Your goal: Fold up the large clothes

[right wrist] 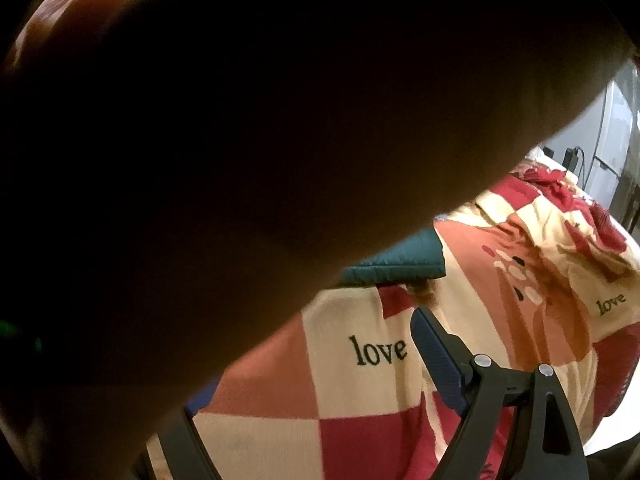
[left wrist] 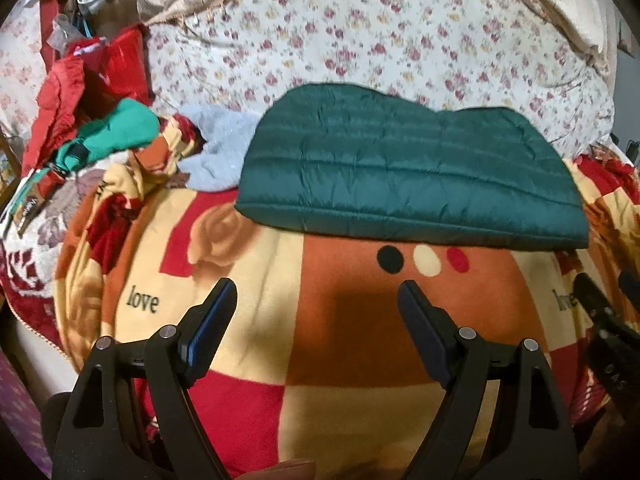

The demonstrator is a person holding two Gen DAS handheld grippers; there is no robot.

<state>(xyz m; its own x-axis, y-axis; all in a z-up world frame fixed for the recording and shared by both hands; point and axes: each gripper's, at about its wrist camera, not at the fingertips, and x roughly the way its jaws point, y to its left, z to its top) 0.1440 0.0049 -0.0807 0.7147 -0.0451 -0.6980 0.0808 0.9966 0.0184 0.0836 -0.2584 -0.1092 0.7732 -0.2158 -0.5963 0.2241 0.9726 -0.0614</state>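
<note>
A dark green quilted jacket (left wrist: 400, 172) lies folded into a flat, wide bundle on the patterned blanket (left wrist: 240, 340). My left gripper (left wrist: 317, 286) hovers over the blanket just in front of the jacket, open, with nothing between its fingers. My right gripper (left wrist: 608, 284) shows at the right edge of the left wrist view, beside the jacket's near right corner. In the right wrist view a person's arm (right wrist: 240, 140) blocks most of the picture. Only a corner of the jacket (right wrist: 400, 264) shows below it. The right gripper (right wrist: 312, 344) stands open over the blanket (right wrist: 360, 440), its left finger partly hidden.
A heap of clothes lies at the left: a red garment (left wrist: 60, 92), a bright green one (left wrist: 120, 128) and a pale blue fleece (left wrist: 216, 148). A floral quilt (left wrist: 360, 32) rises behind the jacket. A grey wall and a cable (right wrist: 576, 160) lie beyond the bed's far right edge.
</note>
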